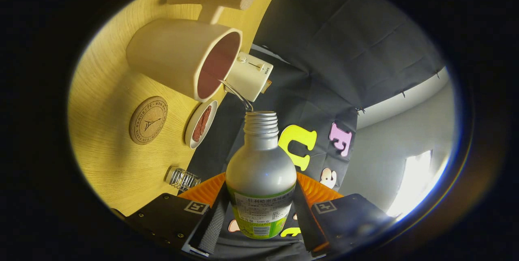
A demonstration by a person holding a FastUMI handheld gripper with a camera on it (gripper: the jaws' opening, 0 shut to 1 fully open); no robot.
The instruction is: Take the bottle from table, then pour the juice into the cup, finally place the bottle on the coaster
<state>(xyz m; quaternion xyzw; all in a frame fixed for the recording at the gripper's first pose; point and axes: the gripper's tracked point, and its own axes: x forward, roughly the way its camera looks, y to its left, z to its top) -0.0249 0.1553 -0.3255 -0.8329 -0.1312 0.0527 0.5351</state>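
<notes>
On light wooden table [109,139]: silver uncapped bottle [260,172] clamped between gripper [259,216] fingers, tipped neck-first toward cream ceramic cup [182,56], thin stream pouring; round cork coaster [148,120] beside.

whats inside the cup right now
A thin stream from the bottle, shut in the gripper, enters the cup. Its reddish-brown inner wall shows; the bottom and liquid level are hidden.

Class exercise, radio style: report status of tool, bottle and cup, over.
Tool shut on bottle. Bottle tipped, thin stream running from its mouth into cup. Coaster free beside cup, nothing blocking.
</notes>
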